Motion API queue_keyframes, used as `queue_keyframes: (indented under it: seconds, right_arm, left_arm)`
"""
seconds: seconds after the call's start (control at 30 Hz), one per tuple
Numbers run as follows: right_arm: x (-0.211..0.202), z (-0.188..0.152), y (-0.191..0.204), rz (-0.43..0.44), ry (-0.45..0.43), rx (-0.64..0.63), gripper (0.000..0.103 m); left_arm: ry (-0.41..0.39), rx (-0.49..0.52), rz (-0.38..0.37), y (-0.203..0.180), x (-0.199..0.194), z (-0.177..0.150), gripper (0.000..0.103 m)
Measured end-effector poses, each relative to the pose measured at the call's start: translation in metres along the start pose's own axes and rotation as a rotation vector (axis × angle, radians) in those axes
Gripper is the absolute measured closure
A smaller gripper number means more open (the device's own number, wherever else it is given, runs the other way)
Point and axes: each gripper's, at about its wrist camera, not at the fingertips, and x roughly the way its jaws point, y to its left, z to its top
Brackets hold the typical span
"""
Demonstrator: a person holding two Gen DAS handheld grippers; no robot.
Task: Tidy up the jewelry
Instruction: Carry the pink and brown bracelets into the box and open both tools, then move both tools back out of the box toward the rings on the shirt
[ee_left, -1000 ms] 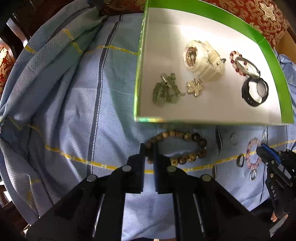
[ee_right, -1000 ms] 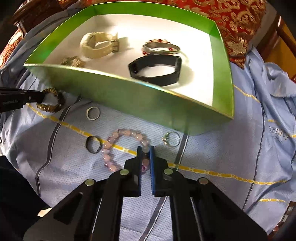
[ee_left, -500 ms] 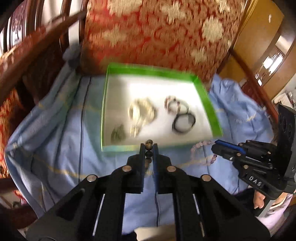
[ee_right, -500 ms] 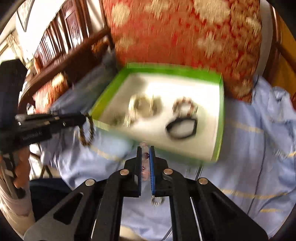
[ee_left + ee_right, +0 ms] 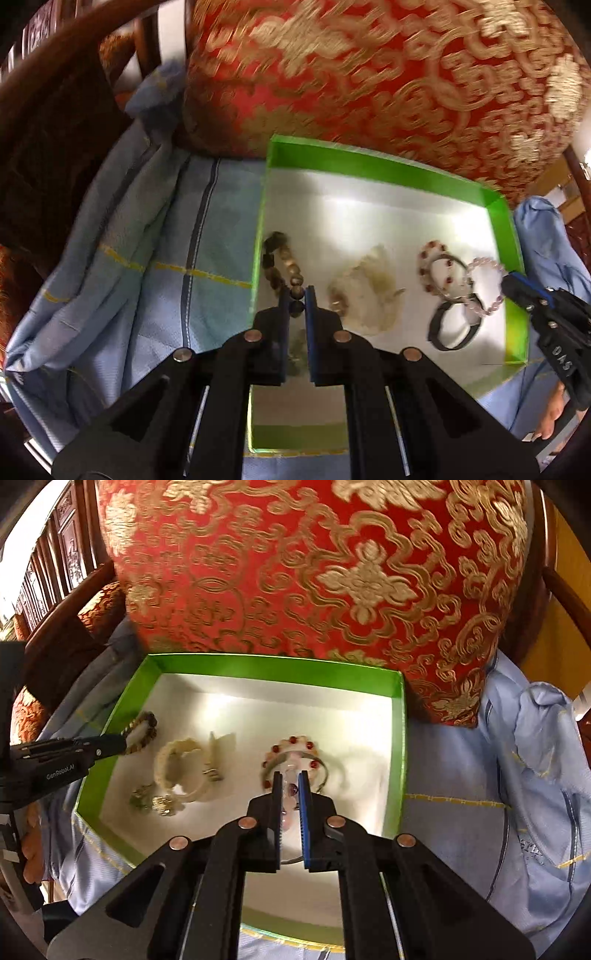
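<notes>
Both bracelets are now over the green box, so this part of the task is almost done. The left gripper is closed tight on the brown bead bracelet, which hangs just ahead of its tips, above the left edge of the box. The right gripper has just been opening its jaws; the pink bead bracelet is between them, and I cannot tell if the pads press on it. Below and ahead of this gripper lie the red bead bracelet and a silver bangle, and to its left the white watch. What is left, I judge, is to release both bracelets. The small rings are not visible now.
</notes>
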Motion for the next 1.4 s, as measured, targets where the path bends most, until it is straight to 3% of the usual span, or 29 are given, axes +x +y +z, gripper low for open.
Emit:
queue_keyframes:
  seconds: [0.07,0.17,0.2,0.23,0.37,0.5,0.63,0.77,0.93,1.4]
  right_arm:
    - [-0.004,-0.001,-0.005,0.008,-0.003,0.020,0.059]
    - [-0.026,-0.011,-0.012,0.068,-0.017,0.055,0.058]
    - [-0.040,-0.018,-0.011,0.094,-0.018,0.055,0.058]
    - [-0.049,-0.024,-0.011,0.115,-0.017,0.053,0.058]
    - [-0.080,-0.057,-0.002,0.185,0.023,-0.033,0.058]
    - [-0.064,-0.090,0.001,0.137,0.110,-0.064,0.058]
    - [-0.030,-0.100,-0.006,0.035,0.210,-0.038,0.059]
    - [-0.006,-0.100,-0.036,0.043,0.271,0.165,0.059]
    - [0.003,-0.096,-0.032,0.024,0.233,0.193,0.059]
    - [0.023,-0.100,-0.002,-0.061,0.252,0.084,0.071]
  left_arm:
    - [0.023,-0.002,-0.019,0.002,0.003,-0.005,0.093]
    - [0.003,0.040,-0.021,-0.004,-0.013,-0.017,0.081]
    - [-0.012,0.055,-0.013,-0.007,-0.022,-0.023,0.068]
    - [-0.037,0.072,-0.017,-0.012,-0.033,-0.029,0.063]
    - [-0.066,0.177,-0.136,-0.039,-0.072,-0.057,0.063]
    - [0.005,0.300,-0.242,-0.072,-0.071,-0.085,0.069]
    - [0.122,0.324,-0.174,-0.095,-0.030,-0.099,0.071]
    - [0.210,0.257,-0.174,-0.098,0.001,-0.095,0.067]
    - [0.222,0.208,-0.146,-0.096,0.015,-0.091,0.054]
    - [0.238,0.188,-0.147,-0.090,0.015,-0.094,0.046]
